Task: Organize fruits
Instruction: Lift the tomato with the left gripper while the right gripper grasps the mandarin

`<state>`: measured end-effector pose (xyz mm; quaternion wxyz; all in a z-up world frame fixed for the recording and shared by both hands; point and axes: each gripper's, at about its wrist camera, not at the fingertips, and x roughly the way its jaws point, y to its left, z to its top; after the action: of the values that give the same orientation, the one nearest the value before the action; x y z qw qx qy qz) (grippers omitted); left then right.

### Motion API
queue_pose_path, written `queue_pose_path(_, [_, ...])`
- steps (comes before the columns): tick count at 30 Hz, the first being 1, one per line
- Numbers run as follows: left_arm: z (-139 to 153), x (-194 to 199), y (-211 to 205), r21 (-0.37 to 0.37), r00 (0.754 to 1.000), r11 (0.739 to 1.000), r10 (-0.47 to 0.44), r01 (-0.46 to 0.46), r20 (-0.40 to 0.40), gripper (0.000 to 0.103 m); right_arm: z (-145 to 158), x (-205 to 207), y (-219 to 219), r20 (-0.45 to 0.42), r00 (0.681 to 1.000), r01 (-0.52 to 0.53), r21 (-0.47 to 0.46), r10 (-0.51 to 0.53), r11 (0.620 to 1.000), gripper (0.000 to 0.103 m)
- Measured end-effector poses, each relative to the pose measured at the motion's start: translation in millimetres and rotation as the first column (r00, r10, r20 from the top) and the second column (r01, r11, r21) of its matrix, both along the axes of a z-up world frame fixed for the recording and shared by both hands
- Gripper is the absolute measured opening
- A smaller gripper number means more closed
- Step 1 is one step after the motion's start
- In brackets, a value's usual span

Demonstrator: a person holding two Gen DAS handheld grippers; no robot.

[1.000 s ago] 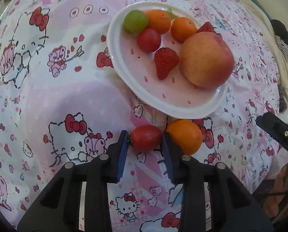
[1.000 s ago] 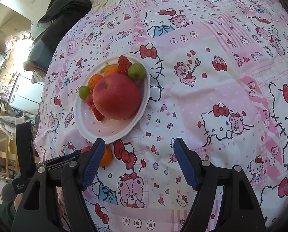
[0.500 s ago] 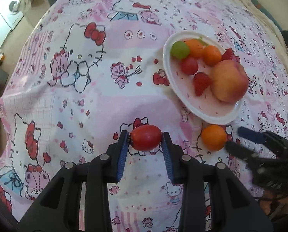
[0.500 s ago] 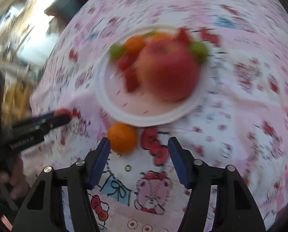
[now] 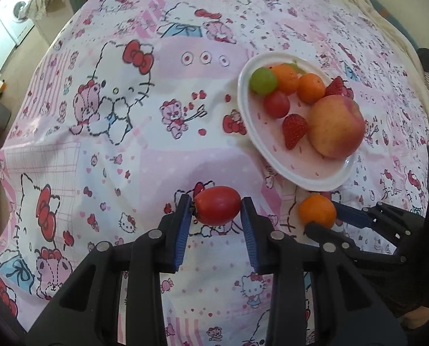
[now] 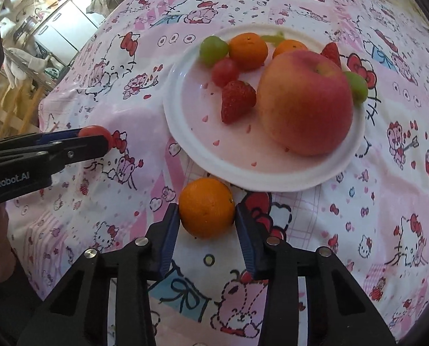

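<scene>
My left gripper (image 5: 216, 210) is shut on a red tomato (image 5: 217, 205) and holds it above the cloth, left of the plate; it shows in the right wrist view too (image 6: 94, 132). My right gripper (image 6: 206, 216) has its blue pads around a loose orange (image 6: 206, 207) that lies on the cloth just below the plate's rim; the pads touch its sides. The orange also shows in the left wrist view (image 5: 317, 211). The white plate (image 6: 185, 132) holds an apple (image 6: 303, 103), strawberries, small oranges, green grapes and a tomato.
A pink Hello Kitty cloth (image 5: 105, 132) covers the table. The table's edge drops off at the left, with furniture and a floor beyond (image 6: 41, 34). A cream blanket (image 5: 381, 20) lies at the far right.
My left gripper lifted the tomato and drew back from the plate. My right gripper swung in and closed its pads around the loose orange.
</scene>
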<state>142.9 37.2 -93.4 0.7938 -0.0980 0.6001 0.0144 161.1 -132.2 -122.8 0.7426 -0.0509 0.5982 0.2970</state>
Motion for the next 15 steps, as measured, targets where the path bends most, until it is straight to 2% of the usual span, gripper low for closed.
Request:
queue_pose_path(8, [4.7,0.1,-13.8,0.021,0.999,0.999,-0.043,0.042,0.025,0.030,19.7,-10.8,-33.3,0.016,0.996,0.086,0.056,-0.087,0.995,0.041])
queue_pose_path(15, [24.4,0.1,-17.8,0.018,0.994,0.999,-0.052,0.050,0.092,0.030,42.0,-1.6,-65.0,0.037,0.979,0.195,0.126,-0.201,0.973,0.041])
